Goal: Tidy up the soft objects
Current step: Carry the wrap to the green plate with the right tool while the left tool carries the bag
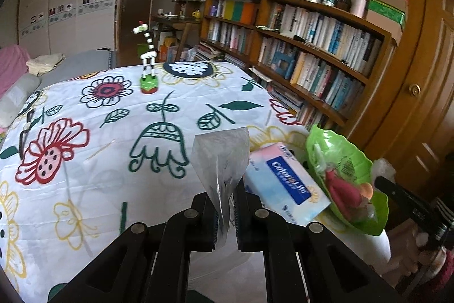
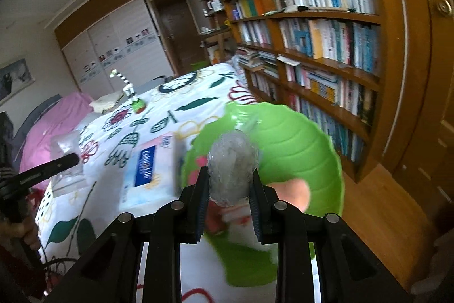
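1. The giraffe toy (image 1: 147,58) stands far off on the bed (image 1: 85,161), untouched.
2. The left tool (image 1: 224,220) is pressed together, pinching a clear bag (image 1: 220,158) above the bed.
3. A tissue pack (image 1: 286,183) lies beside the bowl (image 1: 340,158).
4. The right tool (image 2: 229,206) pinches a plastic wad (image 2: 232,163) over the bowl.
5. Judging so, sorting is midway; both pieces await placing.
6. Bowl contents are blurred and partly hidden.

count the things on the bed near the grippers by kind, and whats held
clear plastic bags: 1, held in the left gripper
crumpled plastic wads: 1, held in the right gripper
green leaf dishes: 1
tissue packs: 1
toy giraffes: 1
total: 5
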A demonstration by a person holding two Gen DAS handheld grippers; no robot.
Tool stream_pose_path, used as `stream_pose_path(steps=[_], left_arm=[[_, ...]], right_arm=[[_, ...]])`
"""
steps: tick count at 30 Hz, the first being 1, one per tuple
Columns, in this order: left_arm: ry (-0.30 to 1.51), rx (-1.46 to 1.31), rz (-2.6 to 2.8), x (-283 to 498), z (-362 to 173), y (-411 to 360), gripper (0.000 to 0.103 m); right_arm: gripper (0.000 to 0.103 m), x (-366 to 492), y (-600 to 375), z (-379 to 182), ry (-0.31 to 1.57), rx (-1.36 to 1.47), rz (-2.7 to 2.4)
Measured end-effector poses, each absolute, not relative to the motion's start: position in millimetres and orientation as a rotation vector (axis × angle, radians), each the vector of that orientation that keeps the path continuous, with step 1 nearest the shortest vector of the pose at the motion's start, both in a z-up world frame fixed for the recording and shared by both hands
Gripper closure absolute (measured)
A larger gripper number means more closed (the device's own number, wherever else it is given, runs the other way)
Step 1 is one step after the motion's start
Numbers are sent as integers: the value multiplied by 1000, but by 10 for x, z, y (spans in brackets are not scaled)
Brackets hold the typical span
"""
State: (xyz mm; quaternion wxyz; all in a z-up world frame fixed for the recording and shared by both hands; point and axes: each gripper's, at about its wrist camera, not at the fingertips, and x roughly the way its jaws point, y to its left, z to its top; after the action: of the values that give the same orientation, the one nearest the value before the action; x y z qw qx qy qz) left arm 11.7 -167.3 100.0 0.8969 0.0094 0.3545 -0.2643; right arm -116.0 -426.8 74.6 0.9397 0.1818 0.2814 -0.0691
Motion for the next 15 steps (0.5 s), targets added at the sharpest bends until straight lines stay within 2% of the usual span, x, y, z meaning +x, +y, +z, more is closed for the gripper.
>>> stream_pose_path(steps=[8,15], left_arm=[[741,46,-586,80,1024,-1888,94],[734,78,-627,40,1065,-2107,94]], right_arm=[[75,-1004,-4488,659,585,381,-173],[52,-851,-4610,538,605,422,-158]])
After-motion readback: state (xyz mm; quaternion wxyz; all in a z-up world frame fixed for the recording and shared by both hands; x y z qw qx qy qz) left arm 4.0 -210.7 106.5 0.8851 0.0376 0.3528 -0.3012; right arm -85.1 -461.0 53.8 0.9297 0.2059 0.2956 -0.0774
